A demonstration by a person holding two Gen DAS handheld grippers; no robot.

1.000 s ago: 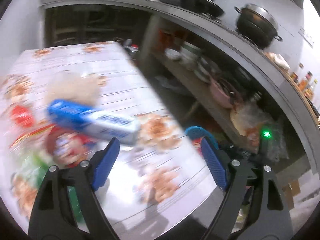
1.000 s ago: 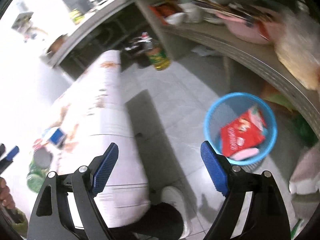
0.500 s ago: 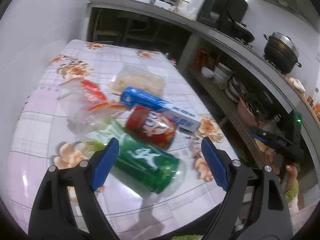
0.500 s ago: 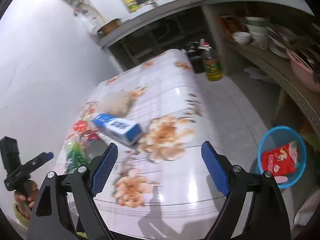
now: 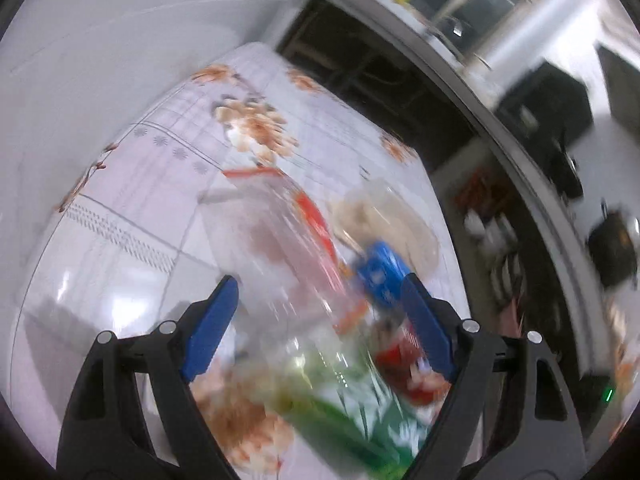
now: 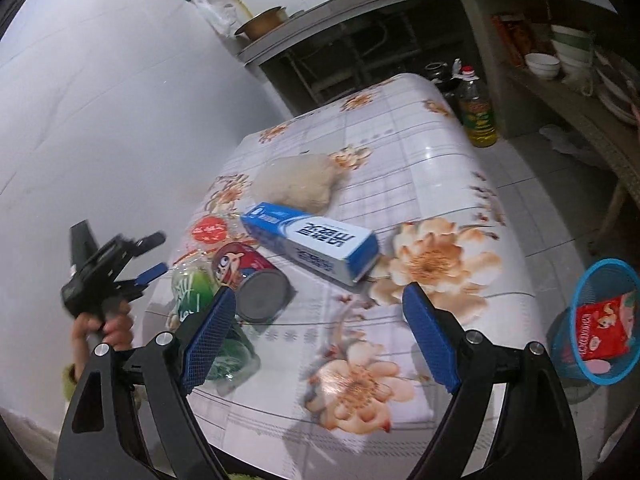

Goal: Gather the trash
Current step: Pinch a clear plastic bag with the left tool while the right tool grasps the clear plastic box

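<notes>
Trash lies in a pile on the flowered table [image 6: 420,184]: a blue and white box [image 6: 316,246], a red can [image 6: 256,280] on its side, a green bottle [image 6: 200,304], a clear packet with red print [image 6: 210,230] and a whitish crumpled bag [image 6: 296,184]. My right gripper [image 6: 320,292] hangs open above the table's near part, just in front of the can and box, holding nothing. My left gripper [image 5: 318,284] is over the pile; its jaws are closing, with the blurred clear packet [image 5: 280,240] and green bottle [image 5: 352,420] between them, untouched.
A blue mesh bin [image 6: 600,320] stands on the floor right of the table with a red packet [image 6: 604,328] inside. An oil bottle [image 6: 478,116] sits on the floor beyond the table. Shelves with bowls [image 6: 544,64] run along the right. A white wall borders the left.
The left view swung from the table's right edge to over the trash pile and rolled. The right view rose from the floor and bin to look over the table.
</notes>
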